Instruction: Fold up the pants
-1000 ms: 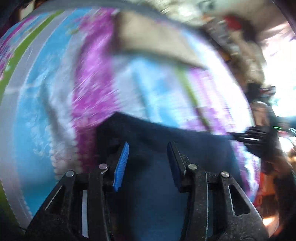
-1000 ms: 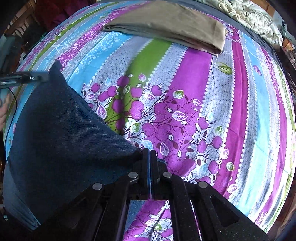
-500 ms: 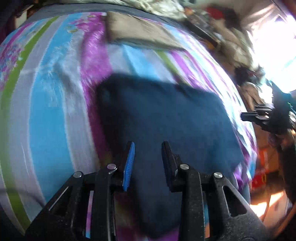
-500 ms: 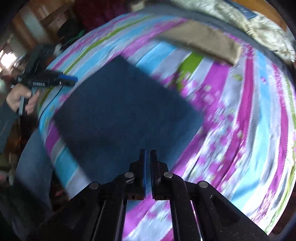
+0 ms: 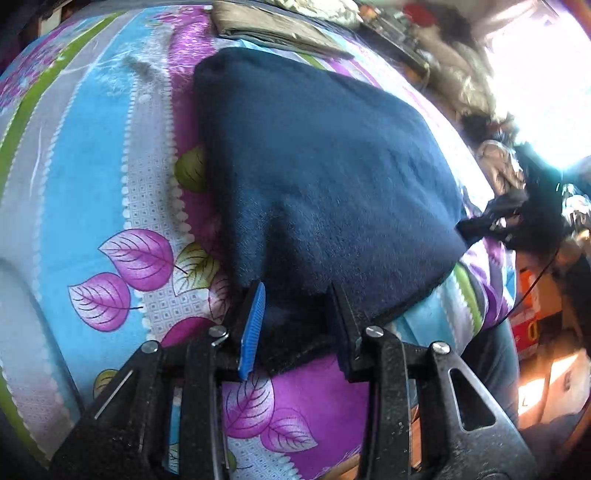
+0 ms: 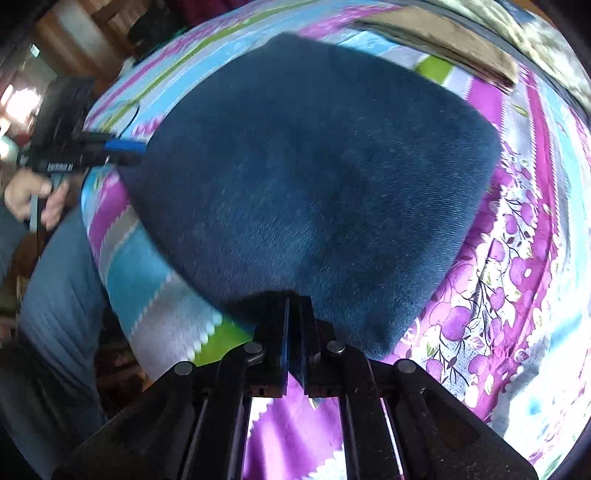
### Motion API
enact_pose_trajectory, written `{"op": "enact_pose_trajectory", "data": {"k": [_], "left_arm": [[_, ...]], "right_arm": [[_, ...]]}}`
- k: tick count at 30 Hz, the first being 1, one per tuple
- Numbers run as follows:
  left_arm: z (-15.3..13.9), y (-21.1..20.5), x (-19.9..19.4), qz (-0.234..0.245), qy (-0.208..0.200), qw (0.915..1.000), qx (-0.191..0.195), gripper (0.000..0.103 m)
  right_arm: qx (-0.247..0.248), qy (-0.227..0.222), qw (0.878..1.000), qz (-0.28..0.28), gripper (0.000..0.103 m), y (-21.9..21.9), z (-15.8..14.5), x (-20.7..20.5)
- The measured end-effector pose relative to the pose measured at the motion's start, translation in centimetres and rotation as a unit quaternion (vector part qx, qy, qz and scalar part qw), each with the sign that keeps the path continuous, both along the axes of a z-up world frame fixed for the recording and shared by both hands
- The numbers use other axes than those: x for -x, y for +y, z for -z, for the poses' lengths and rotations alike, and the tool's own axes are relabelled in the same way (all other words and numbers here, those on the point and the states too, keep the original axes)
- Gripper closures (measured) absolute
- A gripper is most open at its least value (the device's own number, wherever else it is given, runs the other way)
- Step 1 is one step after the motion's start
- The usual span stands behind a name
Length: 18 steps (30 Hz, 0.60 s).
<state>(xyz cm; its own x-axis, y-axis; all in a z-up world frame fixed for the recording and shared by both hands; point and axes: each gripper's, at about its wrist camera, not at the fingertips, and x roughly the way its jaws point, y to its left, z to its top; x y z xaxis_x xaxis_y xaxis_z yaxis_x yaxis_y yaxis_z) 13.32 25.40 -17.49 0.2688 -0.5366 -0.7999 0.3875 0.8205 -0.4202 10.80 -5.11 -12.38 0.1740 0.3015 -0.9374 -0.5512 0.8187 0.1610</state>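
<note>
Since half a second ago, both hand-held grippers have come much closer to the pants [image 5: 325,166], which now fill most of each view. These dark blue denim pants lie folded into a thick rectangle on a bed covered by a bedsheet [image 5: 85,177] striped in blue, purple, grey and green, with printed purple leaves.

From the left wrist camera, the left hand-held gripper [image 5: 299,314] has its two fingers spread apart, one on each side of the near corner of the pants. One blue-padded finger [image 5: 253,328] sits at the left of the cloth. The fabric lies between the fingers, but they do not pinch it.

From the right wrist camera, the right hand-held gripper [image 6: 293,332] has its fingers pressed almost together at the near edge of the pants. Whether any cloth is caught between them cannot be told.

In that same view, a person's hand [image 6: 33,199] holds the left tool at the far left corner of the pants.

A folded tan cloth [image 5: 273,27] rests on the bed just beyond the pants.
</note>
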Motion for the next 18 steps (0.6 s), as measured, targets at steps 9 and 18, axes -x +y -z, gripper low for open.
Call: {"op": "enact_pose_trajectory", "data": {"k": [9,18], "left_arm": [[0.3,6.8,1.6,-0.242,-0.096,0.9426,-0.209,0.020],[2.8,7.2,2.0,-0.286,-0.101,0.9303,-0.207,0.012]], "right_arm": [[0.031,-0.177,0.951,0.250,0.059,-9.2,-1.9,6.3],[0.115,-0.186,0.923,0.316,0.034,-11.0,3.6,11.0]]}}
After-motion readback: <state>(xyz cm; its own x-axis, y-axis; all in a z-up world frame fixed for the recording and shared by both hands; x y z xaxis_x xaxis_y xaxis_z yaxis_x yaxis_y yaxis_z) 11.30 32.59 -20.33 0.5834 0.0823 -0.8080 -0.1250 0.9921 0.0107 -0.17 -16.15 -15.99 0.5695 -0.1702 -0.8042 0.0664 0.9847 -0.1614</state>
